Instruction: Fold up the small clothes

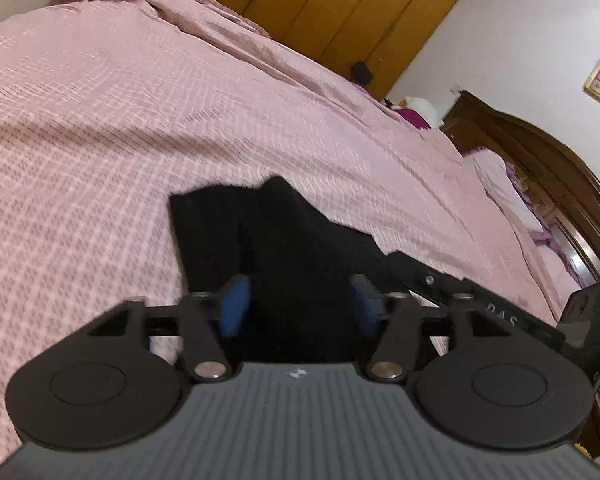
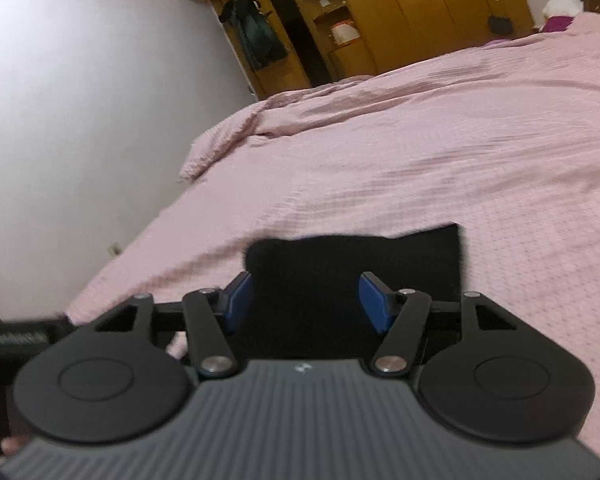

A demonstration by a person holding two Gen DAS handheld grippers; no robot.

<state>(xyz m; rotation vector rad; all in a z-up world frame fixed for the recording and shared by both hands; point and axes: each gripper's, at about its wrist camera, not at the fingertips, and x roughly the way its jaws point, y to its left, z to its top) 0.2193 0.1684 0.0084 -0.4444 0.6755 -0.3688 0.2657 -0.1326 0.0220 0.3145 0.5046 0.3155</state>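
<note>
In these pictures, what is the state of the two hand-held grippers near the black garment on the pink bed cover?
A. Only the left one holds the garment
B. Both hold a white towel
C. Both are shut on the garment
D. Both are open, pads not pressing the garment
D: the left hand-held gripper and the right hand-held gripper each show blue pads spread apart, with the black garment lying on the pink bed cover.

Left wrist view: mounted just behind the left tool (image 1: 300, 304), looking forward and downward along its fingers, close over the bed (image 1: 120, 128), facing the far edge and wardrobe (image 1: 340, 12), headboard (image 1: 560, 184) at right. Right wrist view: same mounting behind the right tool (image 2: 306, 304), tilted, facing the same wardrobe (image 2: 420, 12). Shared: the black garment (image 1: 300, 236) (image 2: 360, 260), pink bedspread, wardrobe.
</note>
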